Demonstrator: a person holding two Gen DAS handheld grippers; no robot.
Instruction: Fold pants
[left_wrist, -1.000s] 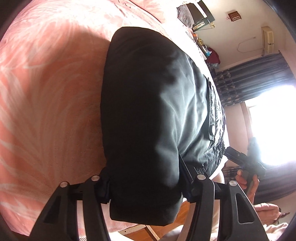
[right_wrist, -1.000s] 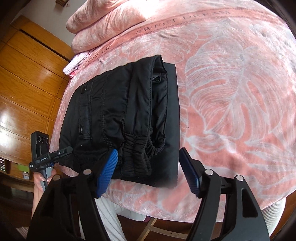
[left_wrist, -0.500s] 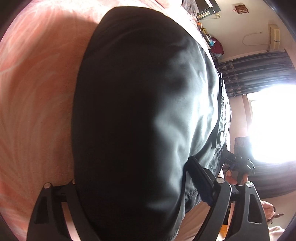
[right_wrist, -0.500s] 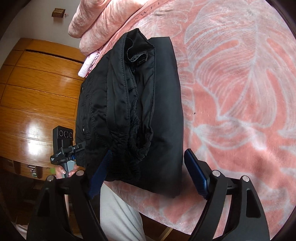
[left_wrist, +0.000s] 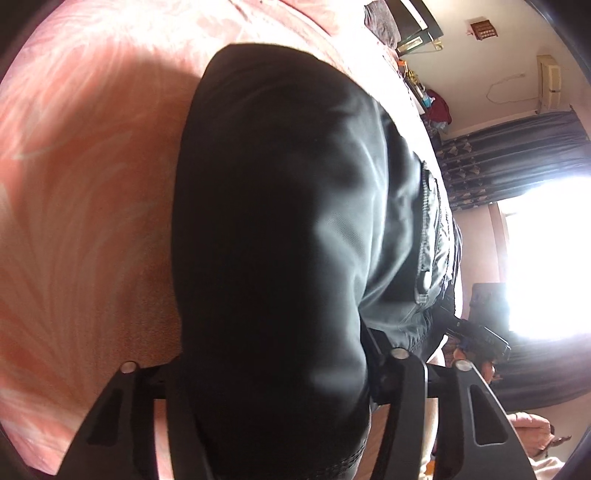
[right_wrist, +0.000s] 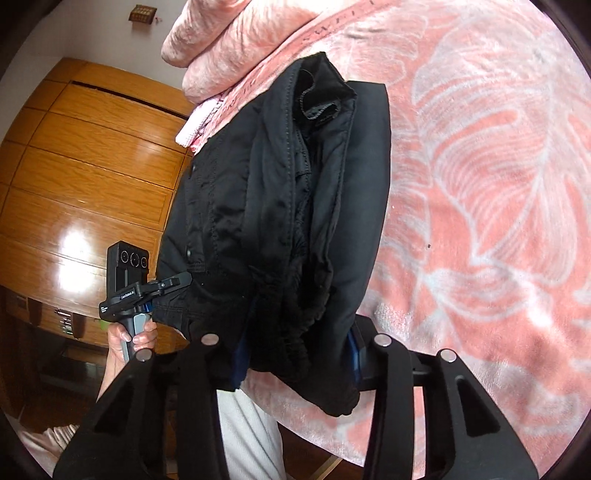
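The black pants (left_wrist: 280, 229) lie folded into a thick bundle on the pink leaf-print blanket (left_wrist: 92, 184). In the left wrist view the near end of the bundle fills the space in my left gripper (left_wrist: 277, 380), whose jaws are closing and press the cloth from both sides. In the right wrist view the elastic waistband end of the pants (right_wrist: 288, 229) sits in my right gripper (right_wrist: 295, 354); its blue pads (right_wrist: 240, 354) are closing and squeeze the bunched fabric. The left gripper (right_wrist: 168, 286) shows at the bundle's far side, held by a hand.
The blanket (right_wrist: 480, 184) spreads wide to the right of the pants. A rolled pink cover (right_wrist: 229, 40) lies at the bed's head. A wooden wardrobe (right_wrist: 92, 166) stands beyond the bed. The person's white trousers (right_wrist: 243, 435) are at the bed's edge. A bright window (left_wrist: 546, 258) and dark curtains (left_wrist: 517, 155) are opposite.
Both grippers' jaws spread wide, then narrowed onto the ends of the bundle. The right gripper dipped and came closer to the waistband end. The left gripper slid further along the pants.
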